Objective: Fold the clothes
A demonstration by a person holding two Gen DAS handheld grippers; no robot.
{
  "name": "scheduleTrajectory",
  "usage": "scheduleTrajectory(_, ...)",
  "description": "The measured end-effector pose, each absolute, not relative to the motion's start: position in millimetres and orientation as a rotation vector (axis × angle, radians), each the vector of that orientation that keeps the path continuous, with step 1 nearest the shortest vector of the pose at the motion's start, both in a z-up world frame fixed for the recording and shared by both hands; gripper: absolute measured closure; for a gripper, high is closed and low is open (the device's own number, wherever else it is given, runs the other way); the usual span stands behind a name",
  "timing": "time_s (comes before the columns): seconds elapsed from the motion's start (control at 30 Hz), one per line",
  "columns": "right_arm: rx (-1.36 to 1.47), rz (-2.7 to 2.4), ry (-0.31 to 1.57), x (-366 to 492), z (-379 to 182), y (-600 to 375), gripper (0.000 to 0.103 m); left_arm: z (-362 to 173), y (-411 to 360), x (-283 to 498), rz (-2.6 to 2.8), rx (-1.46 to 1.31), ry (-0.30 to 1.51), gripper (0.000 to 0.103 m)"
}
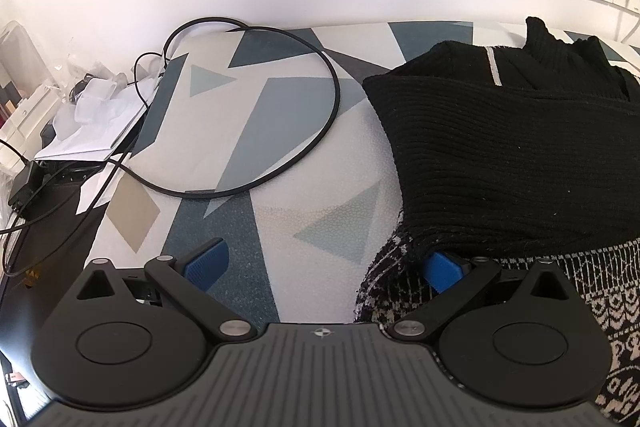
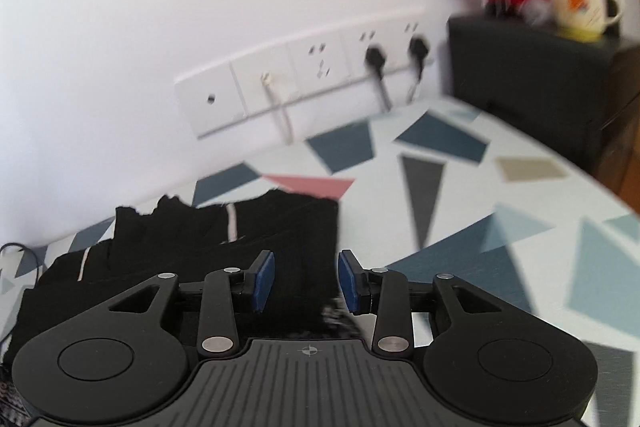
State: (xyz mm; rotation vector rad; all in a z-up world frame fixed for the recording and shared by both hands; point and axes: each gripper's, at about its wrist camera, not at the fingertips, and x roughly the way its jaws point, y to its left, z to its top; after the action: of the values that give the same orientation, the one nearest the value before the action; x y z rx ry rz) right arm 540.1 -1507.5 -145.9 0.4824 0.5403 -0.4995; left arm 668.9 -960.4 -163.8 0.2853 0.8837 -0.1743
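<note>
A black ribbed sweater (image 1: 520, 155) with a black-and-white patterned hem (image 1: 580, 291) lies folded on the table's geometric-print cover (image 1: 280, 131). My left gripper (image 1: 324, 267) is wide open at the sweater's near left corner. Its right pad (image 1: 442, 269) is tucked against the edge of the black fold, and its left pad (image 1: 208, 263) is over bare cover. In the right wrist view the sweater (image 2: 200, 247) lies below and ahead of my right gripper (image 2: 306, 281). That gripper is open, with a gap between the blue pads and only the cloth's right edge showing behind it.
A black cable (image 1: 312, 131) loops over the cover left of the sweater. Papers and clutter (image 1: 92, 123) sit past the table's left edge. A wall socket strip (image 2: 304, 75) with plugs runs behind. At the far right, a black box (image 2: 532, 67) carries a mug (image 2: 580, 3).
</note>
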Motion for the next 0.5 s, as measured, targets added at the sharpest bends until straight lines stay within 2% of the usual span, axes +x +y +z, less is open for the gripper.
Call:
scheduleTrajectory(0.2, 0.518, -0.458, 0.666, 582.1, -171.9, -1514.1, 0.069, -164.0, -959.3, 668.3, -0.172, 0.280, 0.881, 0.000)
scheduleTrajectory(0.23, 0.522, -0.462, 0.674, 585.8, -174.7, -1513.7, 0.072, -164.1, -959.0, 668.4, -0.171, 0.278, 0.881, 0.000)
scheduleTrajectory(0.27, 0.523, -0.475, 0.669, 587.4, -174.2, -1512.8, 0.081, -164.3, -958.7, 668.4, -0.171, 0.275, 0.880, 0.000)
scheduleTrajectory(0.3, 0.524, -0.489, 0.664, 589.0, -173.8, -1511.9, 0.097, -164.3, -958.3, 668.4, -0.171, 0.271, 0.880, 0.000)
scheduleTrajectory(0.5, 0.387, -0.494, 0.462, 588.0, -133.6, -1493.0, 0.100, -164.7, -960.7, 666.3, -0.153, 0.267, 0.869, 0.000)
